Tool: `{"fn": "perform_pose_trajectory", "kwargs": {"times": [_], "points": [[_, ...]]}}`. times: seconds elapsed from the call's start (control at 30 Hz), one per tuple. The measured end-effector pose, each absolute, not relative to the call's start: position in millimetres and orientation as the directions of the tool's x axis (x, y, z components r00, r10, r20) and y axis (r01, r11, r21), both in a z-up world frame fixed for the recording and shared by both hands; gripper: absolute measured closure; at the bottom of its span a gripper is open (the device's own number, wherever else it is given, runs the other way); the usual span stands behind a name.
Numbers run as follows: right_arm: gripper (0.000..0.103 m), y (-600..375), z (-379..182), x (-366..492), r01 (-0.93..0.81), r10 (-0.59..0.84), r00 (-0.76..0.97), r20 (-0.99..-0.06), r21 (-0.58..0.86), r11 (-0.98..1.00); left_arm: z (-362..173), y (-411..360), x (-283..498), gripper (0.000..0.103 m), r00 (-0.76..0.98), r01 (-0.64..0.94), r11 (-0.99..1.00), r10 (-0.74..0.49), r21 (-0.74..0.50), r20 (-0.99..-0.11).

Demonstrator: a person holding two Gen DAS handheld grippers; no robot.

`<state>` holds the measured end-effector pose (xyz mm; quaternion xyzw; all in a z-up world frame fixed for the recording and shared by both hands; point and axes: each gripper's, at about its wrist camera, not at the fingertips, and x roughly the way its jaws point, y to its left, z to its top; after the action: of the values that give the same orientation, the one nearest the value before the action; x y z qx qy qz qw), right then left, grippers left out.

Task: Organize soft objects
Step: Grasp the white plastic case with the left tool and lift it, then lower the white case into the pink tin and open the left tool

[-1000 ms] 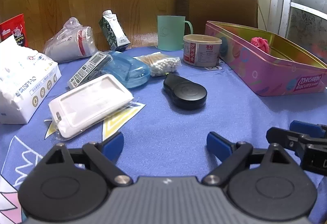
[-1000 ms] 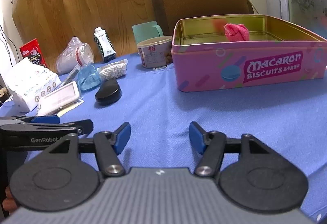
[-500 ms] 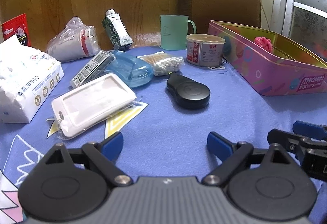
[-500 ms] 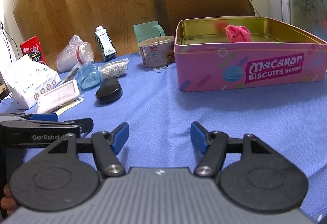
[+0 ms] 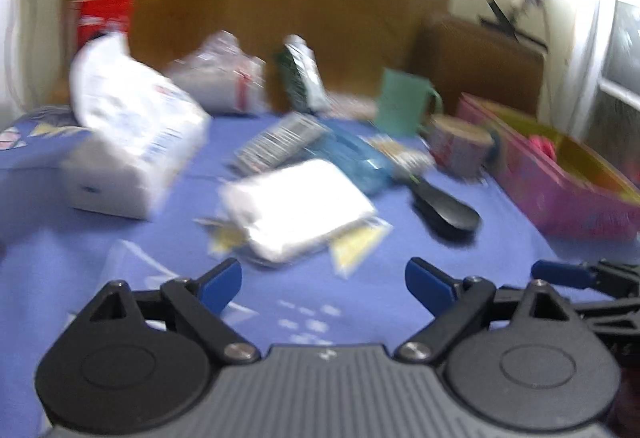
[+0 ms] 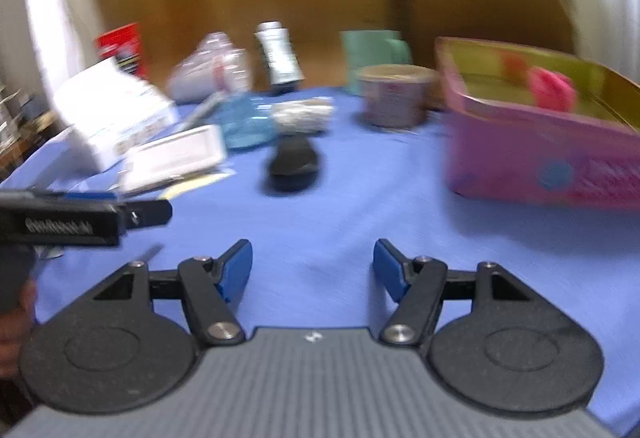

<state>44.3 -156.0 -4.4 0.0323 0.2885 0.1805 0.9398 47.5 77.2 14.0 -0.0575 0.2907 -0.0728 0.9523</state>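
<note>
Both grippers spread, empty. Tissue pack (image 5: 132, 142) sits ahead-left of left gripper (image 5: 323, 284), long axis probably running away leftward (blurred). Left gripper nearer than right gripper (image 6: 313, 265). Tin (image 6: 532, 174) far right.

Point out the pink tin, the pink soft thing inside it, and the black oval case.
pink tin (image 6: 532, 166), right wrist view, on its front wall.
pink soft thing (image 6: 552, 90), right wrist view, on its middle.
black oval case (image 6: 294, 166), right wrist view, on its top face.
</note>
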Motion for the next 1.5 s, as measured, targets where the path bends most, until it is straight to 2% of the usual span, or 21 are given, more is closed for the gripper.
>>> {"fn": "perform_pose_trajectory", "kwargs": {"times": [0.23, 0.33, 0.4, 0.47, 0.5, 0.53, 0.6, 0.63, 0.77, 0.87, 1.03, 1.27, 1.5], "points": [[0.033, -102, 10, 88, -0.513, 0.488, 0.712, -0.505, 0.1, 0.853, 27, 118, 79, 0.011, 0.828, 0.046, 0.968, -0.175, -0.247, -0.533], [0.024, -88, 11, 116, -0.545, 0.524, 0.669, -0.528, 0.131, 0.828, 21, 119, 97, 0.011, 0.804, 0.034, 0.962, -0.186, -0.269, -0.565], [0.024, -80, 11, 134, -0.55, 0.539, 0.643, -0.544, 0.162, 0.82, 14, 121, 109, 0.011, 0.786, 0.027, 0.952, -0.208, -0.303, -0.582], [0.024, -75, 7, 150, -0.561, 0.553, 0.619, -0.557, 0.179, 0.808, 6, 124, 117, 0.017, 0.77, 0.015, 0.942, -0.225, -0.337, -0.597], [0.024, -74, 5, 157, -0.567, 0.559, 0.602, -0.57, 0.188, 0.802, 3, 124, 118, 0.023, 0.774, 0.015, 0.94, -0.227, -0.341, -0.592], [0.024, -71, 1, 161, -0.575, 0.566, 0.58, -0.586, 0.197, 0.794, 3, 124, 116, 0.037, 0.781, 0.018, 0.942, -0.224, -0.336, -0.584], [0.024, -71, -1, 162, -0.592, 0.592, 0.563, -0.576, 0.218, 0.775, 1, 127, 116, 0.057, 0.76, 0.047, 0.92, -0.286, -0.388, -0.584], [0.033, -72, 0, 159, -0.602, 0.604, 0.555, -0.572, 0.224, 0.766, 1, 127, 114, 0.057, 0.758, 0.048, 0.919, -0.289, -0.392, -0.585], [0.055, -80, 5, 127, -0.586, 0.585, 0.595, -0.551, 0.201, 0.785, 4, 114, 93, 0.057, 0.762, 0.074, 0.931, -0.284, -0.358, -0.582], [0.061, -93, 8, 96, -0.569, 0.566, 0.64, -0.52, 0.175, 0.804, 7, 103, 80, 0.057, 0.754, 0.11, 0.916, -0.329, -0.385, -0.568], [0.062, -131, 22, 65, -0.469, 0.496, 0.75, -0.437, 0.177, 0.865, 37, 57, 83, 0.057, 0.756, 0.232, 0.904, -0.4, -0.358, -0.519], [0.062, -212, 55, 52, -0.244, 0.271, 0.916, -0.297, 0.126, 0.962, 77, -58, 119, 0.054, 0.711, 0.46, 0.846, -0.533, -0.271, -0.458], [0.06, -294, 47, 62, -0.032, 0.077, 0.953, -0.295, 0.153, 0.988, 71, -155, 158, 0.052, 0.637, 0.557, 0.79, -0.603, -0.255, -0.48]]}}
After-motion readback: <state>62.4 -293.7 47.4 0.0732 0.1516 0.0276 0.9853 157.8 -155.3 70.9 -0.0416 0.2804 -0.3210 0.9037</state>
